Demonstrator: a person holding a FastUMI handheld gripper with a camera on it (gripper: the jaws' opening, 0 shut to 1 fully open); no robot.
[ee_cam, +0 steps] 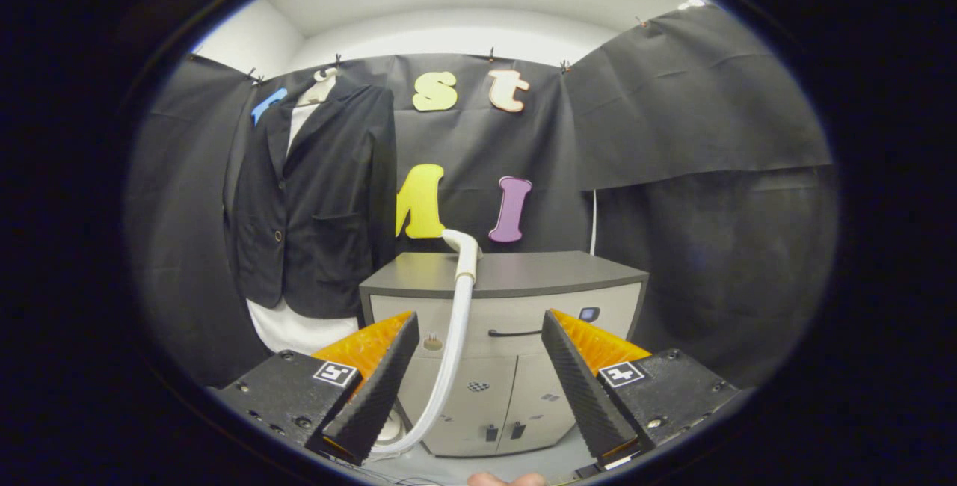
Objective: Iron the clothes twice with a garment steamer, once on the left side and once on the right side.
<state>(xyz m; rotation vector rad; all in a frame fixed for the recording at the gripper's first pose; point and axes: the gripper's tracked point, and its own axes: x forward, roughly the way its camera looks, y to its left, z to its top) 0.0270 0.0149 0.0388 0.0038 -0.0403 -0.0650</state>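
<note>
Gripper point(478, 374) wide open, empty. Steamer point(465, 247) at frame centre, ungrasped; jacket point(314, 202) upper left. Next, probably: grasp steamer.

— What is the gripper point(478, 336) doing at this moment?

— It is pointing forward and sitting level, with its two fingers point(377, 389) standing wide apart and pressing on nothing.

— Are the finger pads showing?

— Yes. The ribbed black inner faces are angling toward each other, orange bodies behind them, and each black base is carrying a square marker.
</note>
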